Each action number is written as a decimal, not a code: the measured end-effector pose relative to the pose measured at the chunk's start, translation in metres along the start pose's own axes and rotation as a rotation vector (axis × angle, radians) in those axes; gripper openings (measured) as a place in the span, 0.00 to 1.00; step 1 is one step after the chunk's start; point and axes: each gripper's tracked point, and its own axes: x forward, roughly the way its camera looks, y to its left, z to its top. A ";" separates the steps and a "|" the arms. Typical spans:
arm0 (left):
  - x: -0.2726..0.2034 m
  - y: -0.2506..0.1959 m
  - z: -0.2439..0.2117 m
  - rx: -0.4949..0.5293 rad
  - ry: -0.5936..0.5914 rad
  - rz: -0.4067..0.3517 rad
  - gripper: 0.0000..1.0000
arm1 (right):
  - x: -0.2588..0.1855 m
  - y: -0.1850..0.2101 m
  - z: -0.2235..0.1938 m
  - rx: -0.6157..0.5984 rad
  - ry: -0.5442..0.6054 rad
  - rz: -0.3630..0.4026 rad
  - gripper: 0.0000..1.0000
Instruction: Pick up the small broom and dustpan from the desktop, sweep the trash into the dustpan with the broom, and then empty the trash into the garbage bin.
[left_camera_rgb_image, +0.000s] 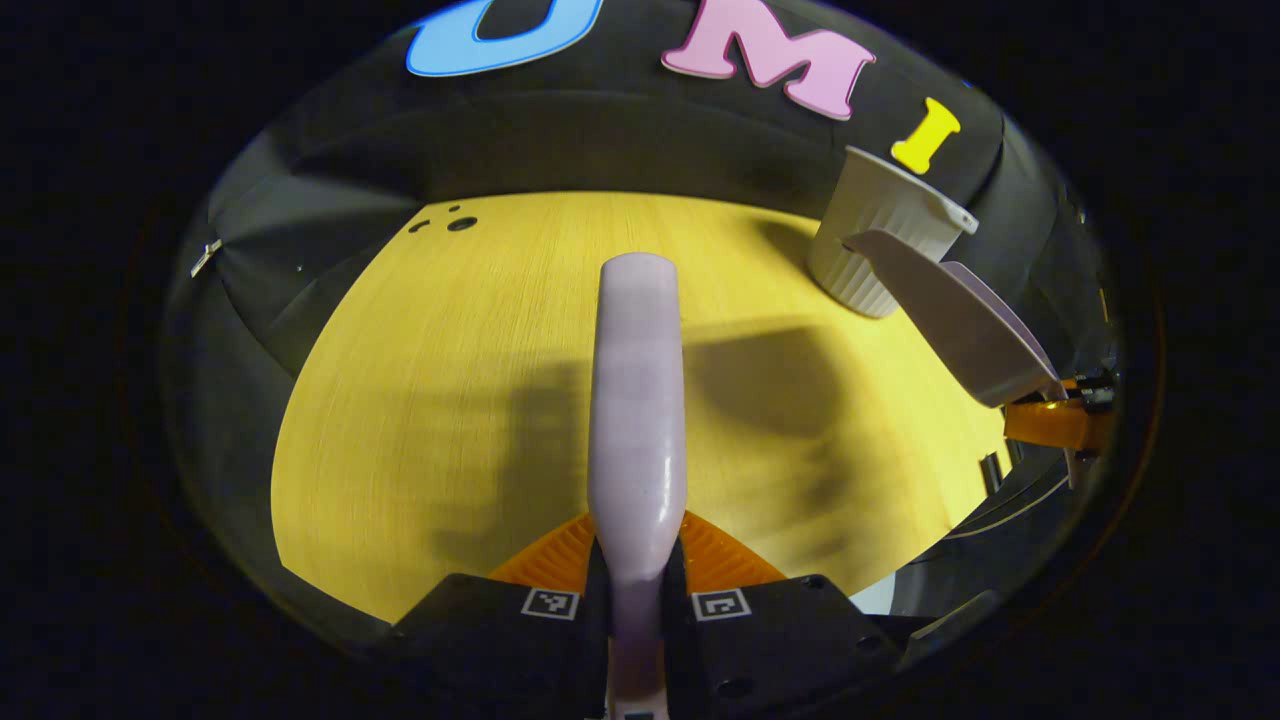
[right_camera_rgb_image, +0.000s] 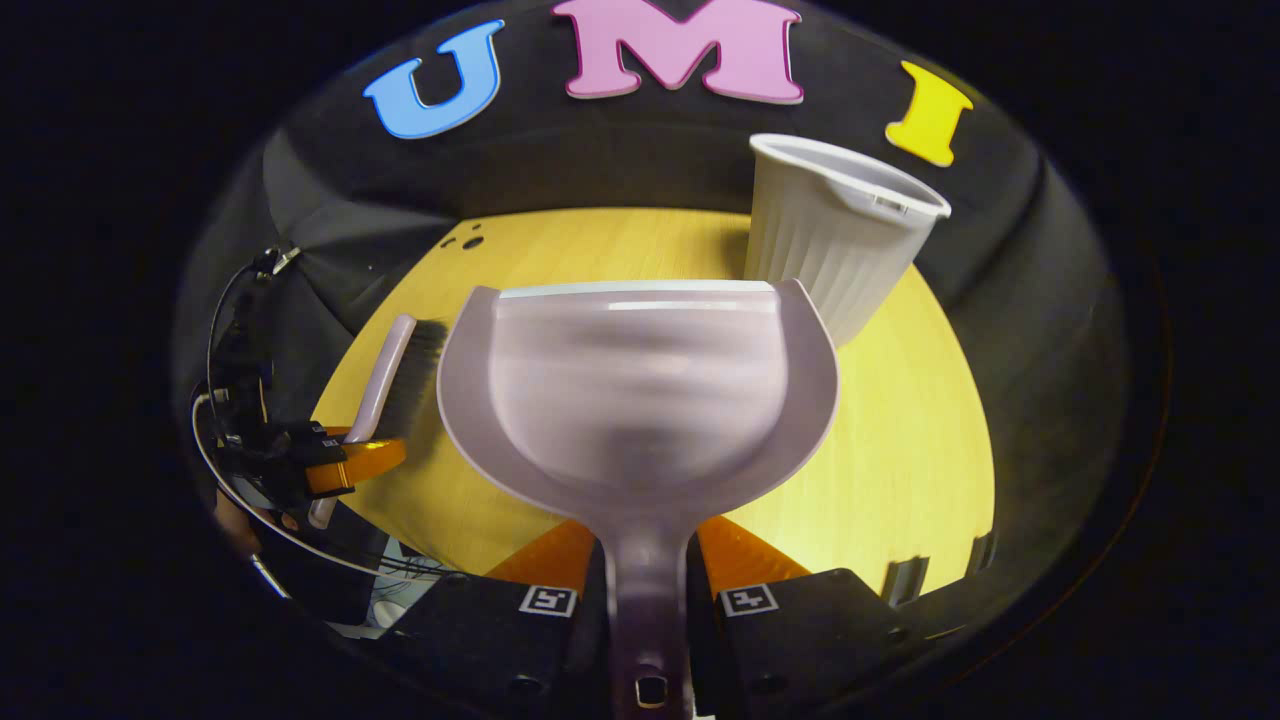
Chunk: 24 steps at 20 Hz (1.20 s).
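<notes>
right gripper view: right gripper (right_camera_rgb_image: 648, 560) clamped on dustpan (right_camera_rgb_image: 640, 400) handle, both fingers (right_camera_rgb_image: 545, 560) against it; pan held above desk, hollow facing camera, blurred. bin (right_camera_rgb_image: 835, 235) upright just behind pan, on desk (right_camera_rgb_image: 900, 420). at left, left gripper (right_camera_rgb_image: 345, 462) grips broom (right_camera_rgb_image: 385, 385), dark bristles visible here.

left gripper view: left gripper (left_camera_rgb_image: 637, 560) closed on broom (left_camera_rgb_image: 637, 400) handle, seen end-on, bristles hidden. dustpan (left_camera_rgb_image: 960, 320) side-on at right, beside bin (left_camera_rgb_image: 880, 240).

yellow wood-grain desk (left_camera_rgb_image: 450, 400), shadows across it, 3 dark holes (left_camera_rgb_image: 450, 222) near far edge. black cloth wall behind.
</notes>
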 end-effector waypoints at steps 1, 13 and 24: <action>0.008 -0.003 -0.007 -0.002 0.031 -0.016 0.29 | 0.002 0.000 -0.005 0.015 0.029 0.001 0.37; 0.055 0.025 -0.012 0.015 0.176 0.097 0.29 | 0.017 -0.004 -0.026 -0.032 0.128 -0.070 0.37; 0.011 0.002 0.002 -0.029 0.062 0.085 0.98 | 0.017 0.008 -0.010 -0.005 0.068 -0.018 0.85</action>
